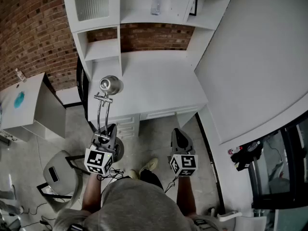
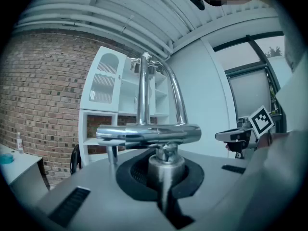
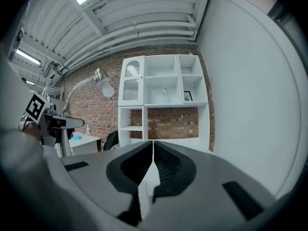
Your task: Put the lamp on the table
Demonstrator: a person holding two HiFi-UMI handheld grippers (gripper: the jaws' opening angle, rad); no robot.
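Lamp (image 2: 149, 133) upright, post clamped between left gripper (image 2: 162, 186) jaws; right gripper (image 3: 152, 165) jaws together, empty.

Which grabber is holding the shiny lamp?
The left gripper: its jaws clamp the lamp by its metal post. The right gripper is shut on nothing.

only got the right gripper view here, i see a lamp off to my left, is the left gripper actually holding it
Observer: Yes. The left gripper is shut on the lamp, clamped on its short post just under the crossbar.
Operator: is it over the desk yet
Observer: Not yet. In the head view the lamp is upright, with its base short of the white desk's front edge and above the floor.
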